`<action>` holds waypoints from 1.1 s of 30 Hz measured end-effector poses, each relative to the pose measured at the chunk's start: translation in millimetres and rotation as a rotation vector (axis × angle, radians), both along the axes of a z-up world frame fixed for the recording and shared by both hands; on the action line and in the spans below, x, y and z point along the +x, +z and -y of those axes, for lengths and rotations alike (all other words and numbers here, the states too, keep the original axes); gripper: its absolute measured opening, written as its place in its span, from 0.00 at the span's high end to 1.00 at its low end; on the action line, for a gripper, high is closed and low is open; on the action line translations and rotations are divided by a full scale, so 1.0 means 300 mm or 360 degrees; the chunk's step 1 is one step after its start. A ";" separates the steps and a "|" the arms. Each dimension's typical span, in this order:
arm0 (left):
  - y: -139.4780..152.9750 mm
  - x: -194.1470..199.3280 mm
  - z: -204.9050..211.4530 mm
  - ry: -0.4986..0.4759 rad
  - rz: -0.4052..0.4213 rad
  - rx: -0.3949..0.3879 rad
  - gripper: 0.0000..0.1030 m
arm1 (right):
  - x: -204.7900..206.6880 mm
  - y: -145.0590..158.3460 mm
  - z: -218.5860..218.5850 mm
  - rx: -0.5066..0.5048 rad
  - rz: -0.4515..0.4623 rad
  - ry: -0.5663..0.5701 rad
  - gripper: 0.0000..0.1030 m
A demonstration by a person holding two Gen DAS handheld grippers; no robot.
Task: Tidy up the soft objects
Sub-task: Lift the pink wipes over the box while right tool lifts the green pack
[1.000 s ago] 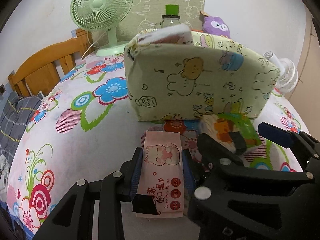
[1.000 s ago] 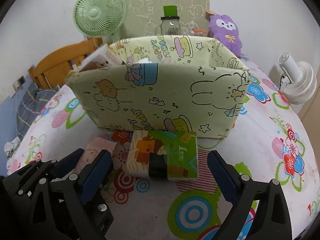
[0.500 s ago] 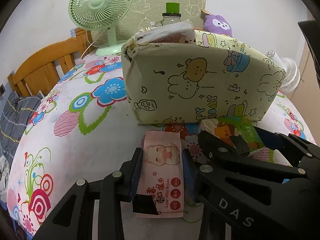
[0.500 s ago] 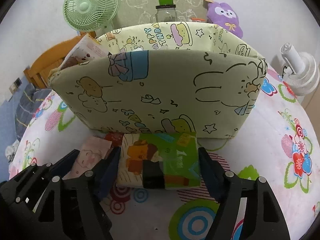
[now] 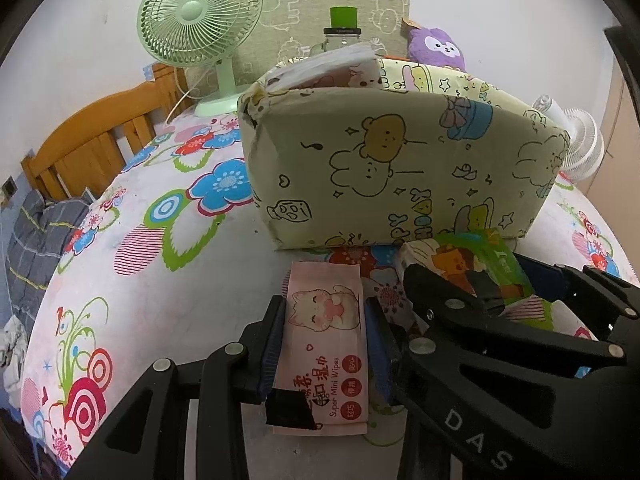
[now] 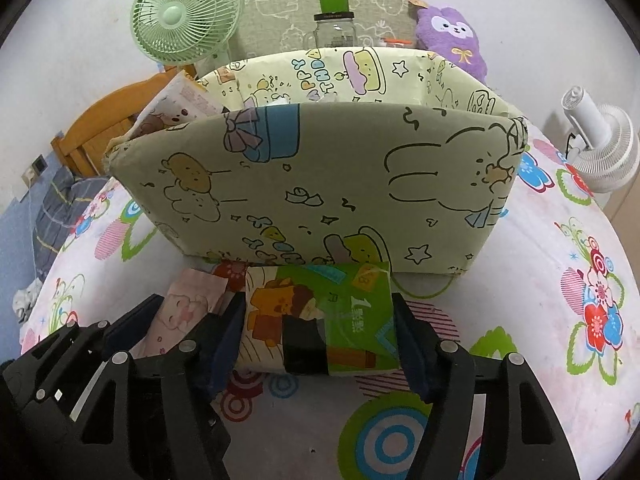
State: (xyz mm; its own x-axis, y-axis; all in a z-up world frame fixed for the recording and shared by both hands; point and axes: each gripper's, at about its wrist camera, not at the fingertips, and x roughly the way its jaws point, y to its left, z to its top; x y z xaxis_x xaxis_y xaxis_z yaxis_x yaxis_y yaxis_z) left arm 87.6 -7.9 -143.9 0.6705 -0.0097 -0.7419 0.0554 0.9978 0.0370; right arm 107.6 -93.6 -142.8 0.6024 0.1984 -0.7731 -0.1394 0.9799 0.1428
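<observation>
A pink wet-wipes pack (image 5: 326,344) lies on the flowered tablecloth in front of a pale green cartoon-print fabric box (image 5: 400,168). My left gripper (image 5: 324,320) is shut on the pink pack, one blue pad on each long side. A green tissue pack (image 6: 320,320) lies just right of it against the box (image 6: 320,184). My right gripper (image 6: 320,344) is shut on the green pack, pads touching both sides. Another pink pack (image 6: 176,104) leans in the box's left end. The pink wipes pack also shows in the right wrist view (image 6: 188,308).
A green desk fan (image 5: 200,20) stands behind the box at the left, a white fan (image 6: 600,152) at the right. A glass jar with green lid (image 6: 334,20) and a purple plush toy (image 6: 452,36) stand at the back. A wooden chair (image 5: 92,136) is beyond the table's left edge.
My right gripper has moved forward and closed around the green tissue pack. My left gripper stays shut on the pink wipes pack.
</observation>
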 end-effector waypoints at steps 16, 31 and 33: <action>0.045 -0.063 0.007 0.0000 0.0014 -0.0071 0.62 | -0.073 0.051 0.024 0.0005 0.0061 0.0001 0.33; 0.176 -0.127 0.035 -0.0035 0.0152 -0.0086 0.62 | -0.156 0.187 0.062 0.0006 0.0201 -0.0026 0.33; 0.197 -0.132 0.036 -0.0047 0.0173 -0.0095 0.62 | -0.166 0.211 0.069 0.0013 0.0226 -0.0026 0.33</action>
